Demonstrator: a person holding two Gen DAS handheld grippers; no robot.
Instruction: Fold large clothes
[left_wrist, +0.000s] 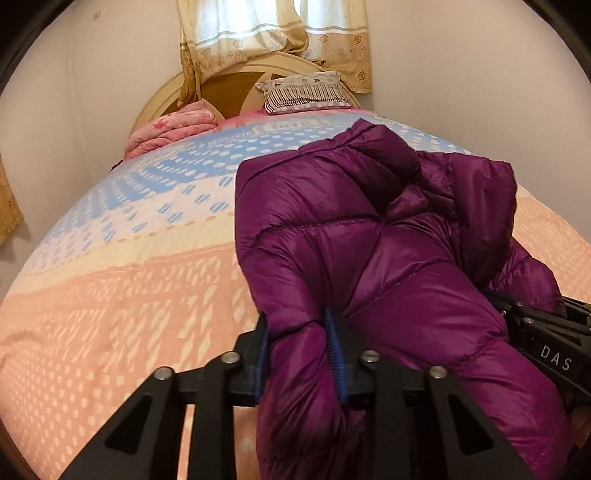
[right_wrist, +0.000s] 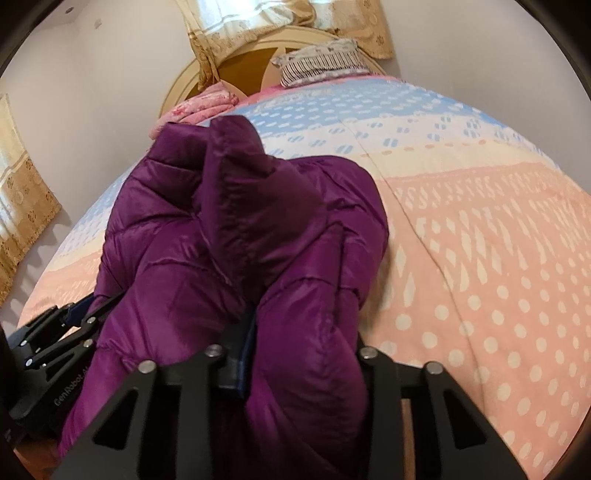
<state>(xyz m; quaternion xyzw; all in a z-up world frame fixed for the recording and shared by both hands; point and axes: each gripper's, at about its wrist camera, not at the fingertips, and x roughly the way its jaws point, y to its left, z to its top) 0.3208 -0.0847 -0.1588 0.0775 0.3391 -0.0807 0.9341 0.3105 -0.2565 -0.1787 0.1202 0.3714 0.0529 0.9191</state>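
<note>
A purple quilted puffer jacket (left_wrist: 369, 229) lies bunched on the bed, running from near me toward the headboard. My left gripper (left_wrist: 301, 354) is shut on a thick fold of the jacket's near edge; its blue pads (left_wrist: 334, 347) press the fabric on both sides. In the right wrist view the same jacket (right_wrist: 229, 221) fills the left and middle. My right gripper (right_wrist: 303, 362) is shut on another fold of the near edge; one blue pad (right_wrist: 248, 350) shows, the other is hidden under fabric. Each gripper shows in the other's view, the right one (left_wrist: 546, 343) and the left one (right_wrist: 55, 332).
The bed's quilt (left_wrist: 129, 277) is peach with white dots near me and blue and white farther off. A folded pink blanket (left_wrist: 170, 129) and a striped pillow (left_wrist: 306, 92) lie by the round headboard (left_wrist: 229, 85). Curtains (left_wrist: 273, 33) hang behind. A wall runs along the left.
</note>
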